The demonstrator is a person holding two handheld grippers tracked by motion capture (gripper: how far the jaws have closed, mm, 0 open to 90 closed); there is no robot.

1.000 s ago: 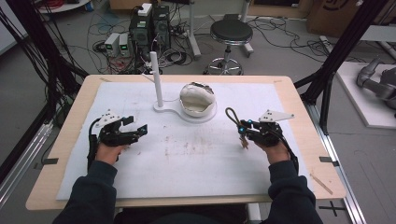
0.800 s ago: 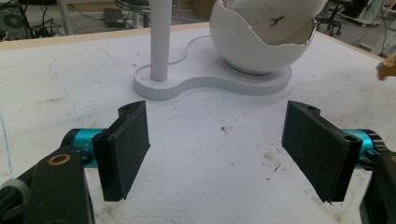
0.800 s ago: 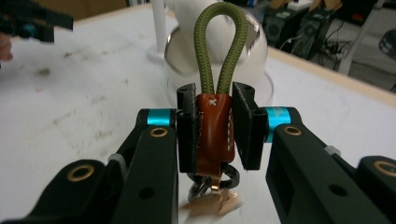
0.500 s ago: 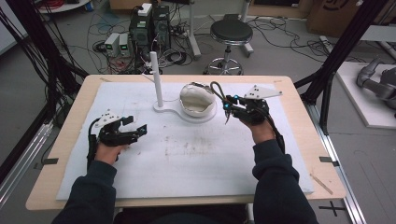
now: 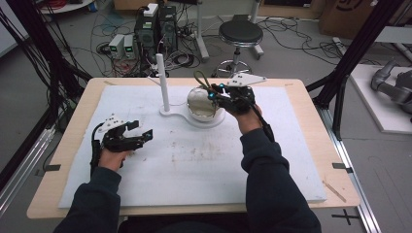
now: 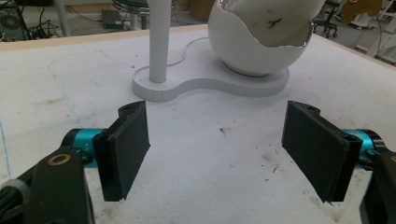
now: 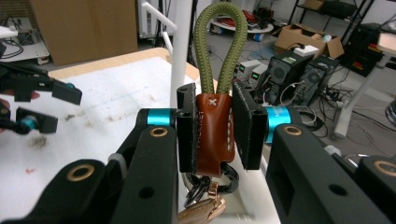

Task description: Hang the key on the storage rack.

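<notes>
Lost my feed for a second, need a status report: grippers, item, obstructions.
Right gripper shut on keychain, green loop up, above the egg-shaped bowl. Left gripper open, empty, low over mat. White post stands just beyond the loop.

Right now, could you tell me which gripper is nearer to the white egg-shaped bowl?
Right. The right gripper hovers at the bowl, holding a keychain; the left gripper sits well away, toward the table's left side.
</notes>
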